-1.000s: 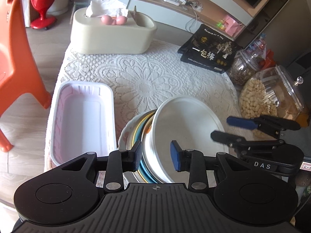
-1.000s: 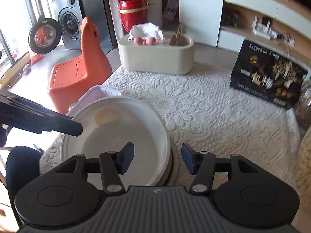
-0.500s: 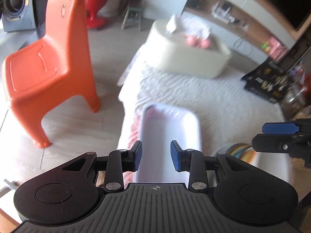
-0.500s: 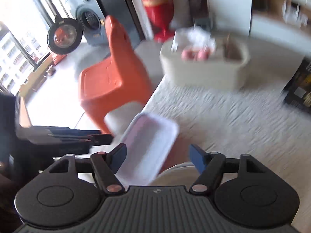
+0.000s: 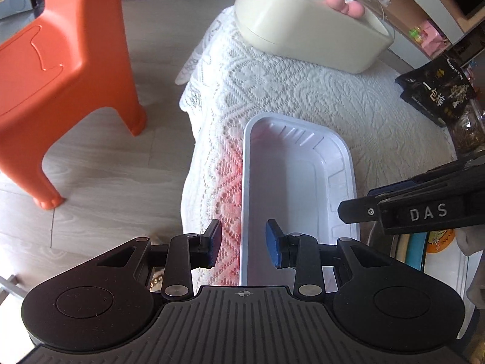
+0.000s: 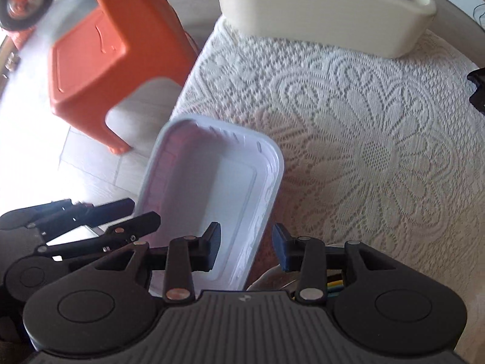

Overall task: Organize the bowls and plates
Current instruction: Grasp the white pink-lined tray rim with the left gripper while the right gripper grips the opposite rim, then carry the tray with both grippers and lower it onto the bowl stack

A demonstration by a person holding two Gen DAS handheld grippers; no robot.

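Note:
A white rectangular plastic tray (image 5: pixel 297 188) lies on the lace-covered table near its left edge. My left gripper (image 5: pixel 242 245) is open and straddles the tray's left rim, its pads clear of it. In the right wrist view the same tray (image 6: pixel 212 188) has its right rim between the fingers of my right gripper (image 6: pixel 246 250). Those jaws are closing, and the pads stand off the rim. A stack of coloured plates (image 5: pixel 415 248) shows at the lower right, partly hidden behind the right gripper (image 5: pixel 357 203). The left gripper (image 6: pixel 145 212) reaches in from the left.
An orange plastic chair (image 5: pixel 60 69) stands on the wood floor left of the table. A cream tissue box (image 5: pixel 303 21) sits at the table's far end. A black package (image 5: pixel 436 91) and a glass jar (image 5: pixel 466 130) are at the right. The lace cloth (image 6: pixel 379 151) hangs over the table edge.
Both grippers have swung left from the plate stack to the white tray and dropped lower. The right gripper's fingers stand closer together than half a second ago.

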